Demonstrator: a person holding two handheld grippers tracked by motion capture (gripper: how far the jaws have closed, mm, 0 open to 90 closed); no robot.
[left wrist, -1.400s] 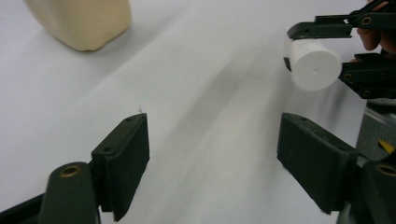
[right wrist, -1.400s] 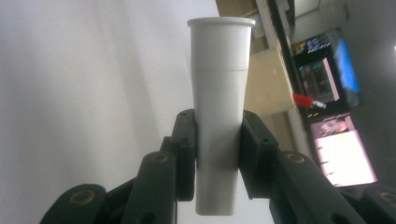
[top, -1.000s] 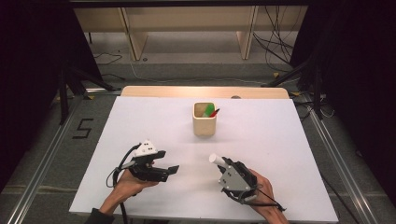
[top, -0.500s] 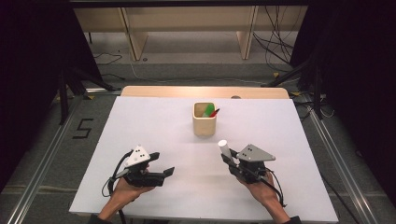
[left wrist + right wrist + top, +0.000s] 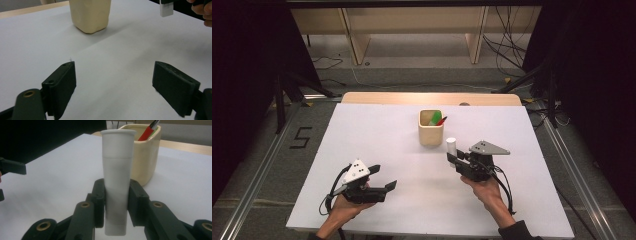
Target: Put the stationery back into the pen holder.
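The right tool is clenched on a white tube, held upright above the white bench, just beside the beige cup that holds a red pen. The left tool rests released near the front edge, nothing between its jaws.
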